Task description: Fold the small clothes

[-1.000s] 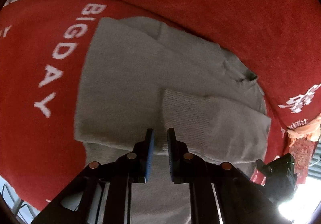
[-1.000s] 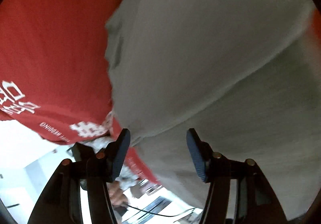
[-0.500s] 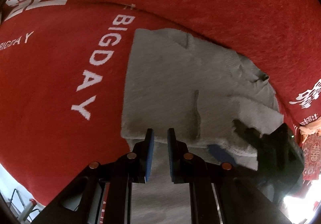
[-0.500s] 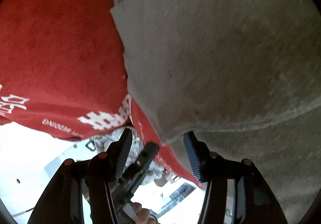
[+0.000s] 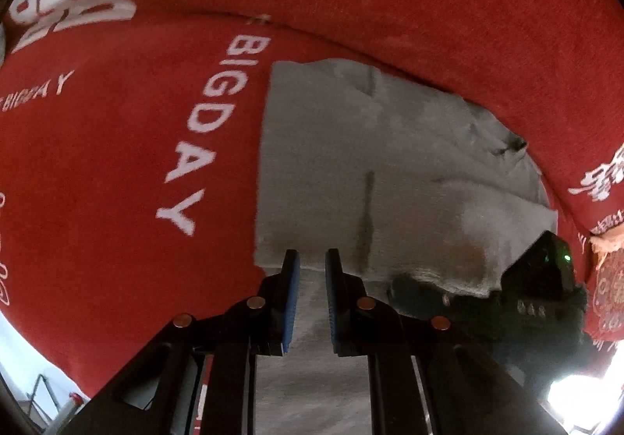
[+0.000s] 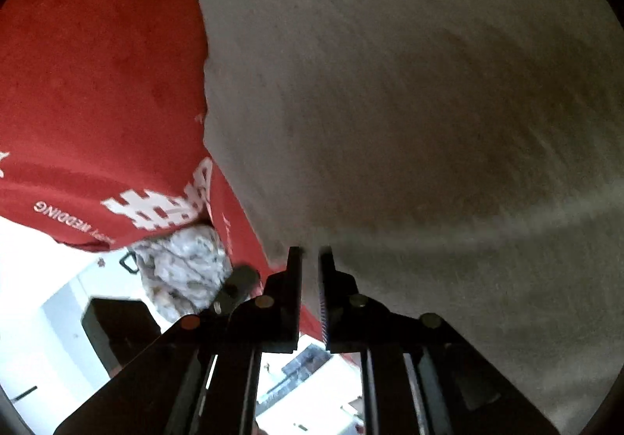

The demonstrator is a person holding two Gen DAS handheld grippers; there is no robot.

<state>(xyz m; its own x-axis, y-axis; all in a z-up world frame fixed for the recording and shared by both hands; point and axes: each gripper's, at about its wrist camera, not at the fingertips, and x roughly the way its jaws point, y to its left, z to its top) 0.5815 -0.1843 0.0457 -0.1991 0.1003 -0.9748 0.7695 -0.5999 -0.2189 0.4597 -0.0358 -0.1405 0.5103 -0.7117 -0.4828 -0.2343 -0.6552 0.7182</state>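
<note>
Left gripper (image 5: 312, 263) clenched on near hem of soft grey knitted sweater (image 5: 390, 162). Right gripper (image 6: 310, 259) closing onto its corner. Sweater lies on red printed cloth (image 5: 117, 162). Light, limp; grip edges.

hidden: grey knit garment (image 5: 351, 170) near edge covered by both grippers | cut off: white lettering (image 5: 58, 2) at frame edge | blurred: garment in right view
</note>
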